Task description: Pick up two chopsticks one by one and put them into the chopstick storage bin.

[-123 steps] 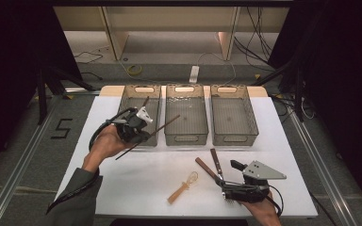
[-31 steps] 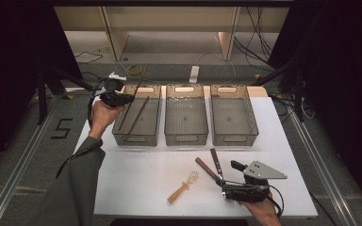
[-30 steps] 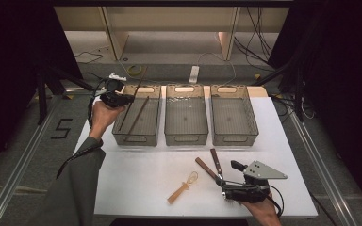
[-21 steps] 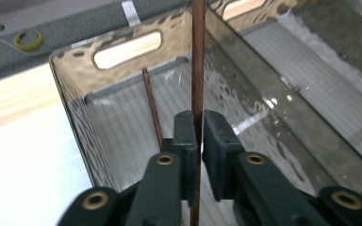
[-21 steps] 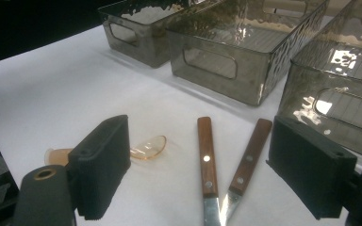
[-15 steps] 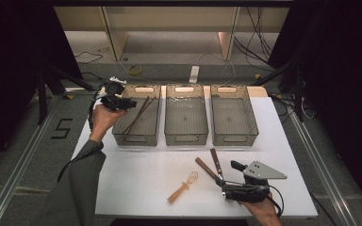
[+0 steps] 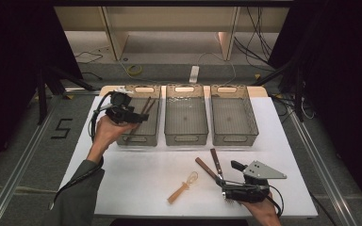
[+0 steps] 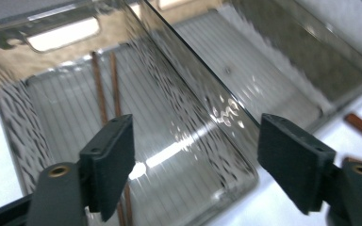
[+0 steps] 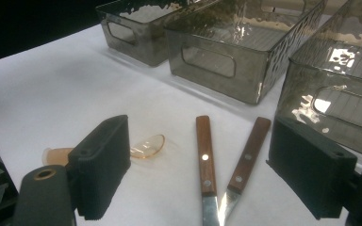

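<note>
Lying light, thin and stiff in the left bin (image 7: 139, 115), the chopsticks (image 8: 106, 84) sit at twelve o'clock beyond the left tool (image 8: 195, 165), whose jaws have just been opening and hold nothing; pinching both sticks mid-length looks safest. The right tool (image 9: 200, 169) gapes empty.

A white table (image 7: 136, 174) is seen here, with a strip of bare wood left showing along the far edge. Three smoky see-through bins are lined up side by side near that far edge: the left bin (image 7: 147, 137), the middle bin (image 7: 185, 136) and the right bin (image 7: 234, 137), set close together but not quite touching as far as can be told. Closer to the near edge, a translucent amber spoon (image 7: 182, 187) is laid flat at a slant, and just to its right two wooden-handled knives (image 7: 210, 165) are laid in a V, blades meeting at the near end. The spoon and the knives are kept well apart from the bins.
</note>
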Demonstrator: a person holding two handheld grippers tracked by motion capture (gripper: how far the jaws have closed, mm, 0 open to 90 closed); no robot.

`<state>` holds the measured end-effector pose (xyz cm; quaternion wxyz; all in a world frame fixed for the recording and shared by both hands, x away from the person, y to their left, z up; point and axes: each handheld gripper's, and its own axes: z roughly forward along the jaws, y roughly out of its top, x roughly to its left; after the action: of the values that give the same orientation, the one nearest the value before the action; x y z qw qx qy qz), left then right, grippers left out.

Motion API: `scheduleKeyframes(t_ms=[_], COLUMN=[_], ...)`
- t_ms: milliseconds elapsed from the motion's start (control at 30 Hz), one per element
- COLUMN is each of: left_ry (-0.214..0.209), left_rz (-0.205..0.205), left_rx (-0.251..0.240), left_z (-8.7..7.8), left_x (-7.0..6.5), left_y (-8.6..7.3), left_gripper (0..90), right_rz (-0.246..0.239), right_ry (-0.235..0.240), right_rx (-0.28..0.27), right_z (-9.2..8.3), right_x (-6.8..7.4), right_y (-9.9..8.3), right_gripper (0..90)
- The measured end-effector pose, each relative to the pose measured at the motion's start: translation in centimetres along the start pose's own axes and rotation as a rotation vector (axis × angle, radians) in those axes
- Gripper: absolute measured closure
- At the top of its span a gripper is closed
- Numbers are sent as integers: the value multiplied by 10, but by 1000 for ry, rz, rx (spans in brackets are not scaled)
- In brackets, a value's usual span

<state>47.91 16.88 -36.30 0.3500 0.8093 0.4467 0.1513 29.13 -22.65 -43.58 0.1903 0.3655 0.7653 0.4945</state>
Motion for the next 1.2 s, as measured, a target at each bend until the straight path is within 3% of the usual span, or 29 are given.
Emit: scheduleKeyframes(t_ms=[100, 267, 400, 567, 867, 1200], left_ry=[-21, -28, -33, -44, -102, -117], left_rz=[16, 63, 77, 83, 128, 150], left_rx=[-3, 13, 19, 23, 114, 119], left_z=[-5, -7, -7, -8, 4, 5], left_x=[-12, -34, -45, -55, -77, -93], left_y=[-4, -9, -13, -18, -33, -38], left_gripper=[224, 191, 177, 164, 157, 154], right_rz=[-3, -3, -2, -2, -3, 0], right_ry=[-1, -1, -1, -1, 0, 1], right_rx=[0, -1, -4, -6, -6, -5], right_z=[-1, -1, -2, -2, -2, -2], right_x=[1, 1, 0, 0, 0, 0], right_y=[0, 0, 1, 1, 1, 1], right_gripper=[219, 219, 219, 219, 218, 218])
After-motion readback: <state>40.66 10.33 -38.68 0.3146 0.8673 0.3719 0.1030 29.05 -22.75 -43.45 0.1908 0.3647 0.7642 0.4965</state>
